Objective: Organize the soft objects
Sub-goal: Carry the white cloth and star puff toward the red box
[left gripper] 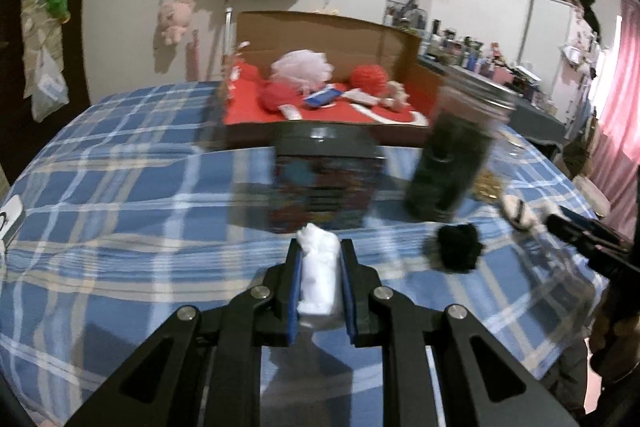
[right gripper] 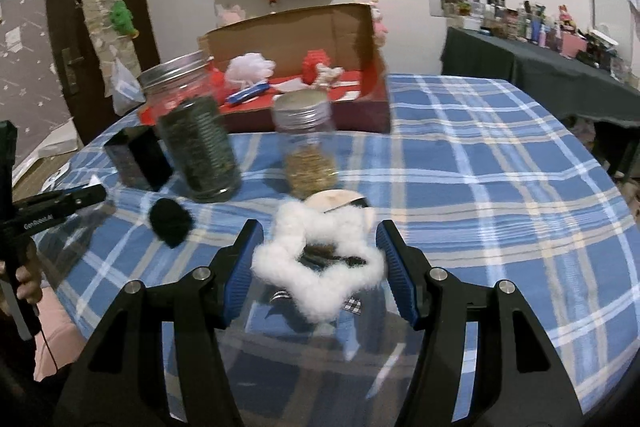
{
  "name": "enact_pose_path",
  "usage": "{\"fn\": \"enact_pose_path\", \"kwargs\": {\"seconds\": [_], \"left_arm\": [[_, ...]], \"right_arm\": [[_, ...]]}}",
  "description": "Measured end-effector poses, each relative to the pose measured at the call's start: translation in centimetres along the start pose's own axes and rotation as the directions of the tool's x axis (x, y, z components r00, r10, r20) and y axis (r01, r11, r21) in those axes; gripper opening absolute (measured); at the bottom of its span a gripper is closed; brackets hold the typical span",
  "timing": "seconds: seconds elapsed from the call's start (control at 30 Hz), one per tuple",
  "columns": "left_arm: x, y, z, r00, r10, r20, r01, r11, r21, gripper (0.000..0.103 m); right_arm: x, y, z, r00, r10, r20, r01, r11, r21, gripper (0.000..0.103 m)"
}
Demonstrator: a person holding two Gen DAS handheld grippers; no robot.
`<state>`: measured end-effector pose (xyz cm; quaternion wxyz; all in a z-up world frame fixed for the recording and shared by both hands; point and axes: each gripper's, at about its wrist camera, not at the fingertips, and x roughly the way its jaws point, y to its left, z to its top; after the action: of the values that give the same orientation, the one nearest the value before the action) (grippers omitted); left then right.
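My left gripper (left gripper: 319, 251) is shut on a white fluffy piece (left gripper: 318, 267) and holds it above the blue plaid tablecloth (left gripper: 120, 187). My right gripper (right gripper: 318, 241) is open, its pads on either side of a white fluffy star-shaped hair clip (right gripper: 316, 263) that lies on the cloth. A black pompom (right gripper: 170, 221) lies to the left of it; it also shows in the left wrist view (left gripper: 458, 247). A cardboard box (right gripper: 304, 67) with a red lining holds white and red soft balls (right gripper: 250, 67) at the back.
A dark-filled glass jar (right gripper: 198, 131), a jar with golden bits (right gripper: 308, 147) and a dark box (right gripper: 138, 159) stand mid-table. A clear plastic container (right gripper: 304, 339) sits under the right gripper. A shelf of bottles (right gripper: 540, 27) is at the right.
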<state>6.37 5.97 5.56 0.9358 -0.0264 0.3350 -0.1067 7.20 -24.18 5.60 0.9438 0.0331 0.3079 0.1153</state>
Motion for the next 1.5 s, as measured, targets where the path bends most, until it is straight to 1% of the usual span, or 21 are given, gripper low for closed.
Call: {"fn": "enact_pose_path", "kwargs": {"seconds": [0.1,0.2,0.3,0.43,0.47,0.53,0.67,0.73,0.93,1.03,1.2,1.3,1.5], "left_arm": [[0.3,1.7,0.5,1.0,0.019,-0.018,-0.019,1.0,-0.012,0.018],[0.8,3.0,1.2,0.999,0.035,-0.036,-0.035,0.999,0.004,0.018],[1.5,4.2,2.0,0.998,0.045,-0.054,-0.043,0.999,0.025,0.018],[2.6,5.5,2.8,0.995,0.05,-0.081,-0.046,0.998,0.052,0.018],[3.0,5.9,3.1,0.995,0.041,-0.092,-0.036,0.998,0.058,0.018],[3.6,6.5,3.7,0.993,0.029,-0.112,-0.022,0.998,0.063,0.018],[4.5,7.1,5.0,0.991,-0.008,-0.132,0.018,0.997,0.08,0.018],[4.9,7.3,5.8,0.989,-0.047,-0.142,0.059,0.995,0.08,0.018],[6.0,7.4,8.0,0.981,-0.093,-0.172,0.114,0.987,0.117,0.018],[6.7,7.5,9.0,0.972,-0.122,-0.199,0.148,0.981,0.125,0.018],[7.4,7.7,10.4,0.961,-0.153,-0.232,0.188,0.973,0.137,0.018],[7.7,7.9,11.2,0.952,-0.175,-0.251,0.212,0.969,0.129,0.018],[7.9,7.4,12.0,0.943,-0.198,-0.268,0.244,0.958,0.151,0.018]], "right_arm": [[0.1,-1.2,0.6,1.0,-0.01,-0.013,0.01,1.0,0.02,0.057],[0.6,-2.2,1.4,0.999,-0.02,-0.033,0.021,0.999,0.032,0.058],[1.3,-3.2,2.2,0.998,-0.011,-0.056,0.014,0.999,0.052,0.058],[2.5,-4.6,3.2,0.995,0.022,-0.093,-0.014,0.996,0.093,0.058],[2.9,-5.1,3.6,0.994,0.039,-0.105,-0.027,0.993,0.111,0.058],[3.5,-5.7,4.2,0.991,0.049,-0.122,-0.033,0.992,0.125,0.058],[4.6,-6.7,5.6,0.983,0.094,-0.155,-0.07,0.986,0.154,0.057],[5.1,-7.1,6.2,0.978,0.119,-0.173,-0.09,0.982,0.166,0.058],[7.0,-8.0,8.6,0.945,0.219,-0.242,-0.171,0.964,0.203,0.058],[7.8,-8.3,9.9,0.927,0.259,-0.27,-0.203,0.954,0.22,0.058],[8.8,-8.1,11.6,0.904,0.294,-0.31,-0.237,0.949,0.21,0.058],[9.2,-7.9,12.4,0.891,0.314,-0.328,-0.256,0.944,0.207,0.058],[10.1,-7.2,13.7,0.866,0.351,-0.357,-0.297,0.934,0.196,0.058]]}}
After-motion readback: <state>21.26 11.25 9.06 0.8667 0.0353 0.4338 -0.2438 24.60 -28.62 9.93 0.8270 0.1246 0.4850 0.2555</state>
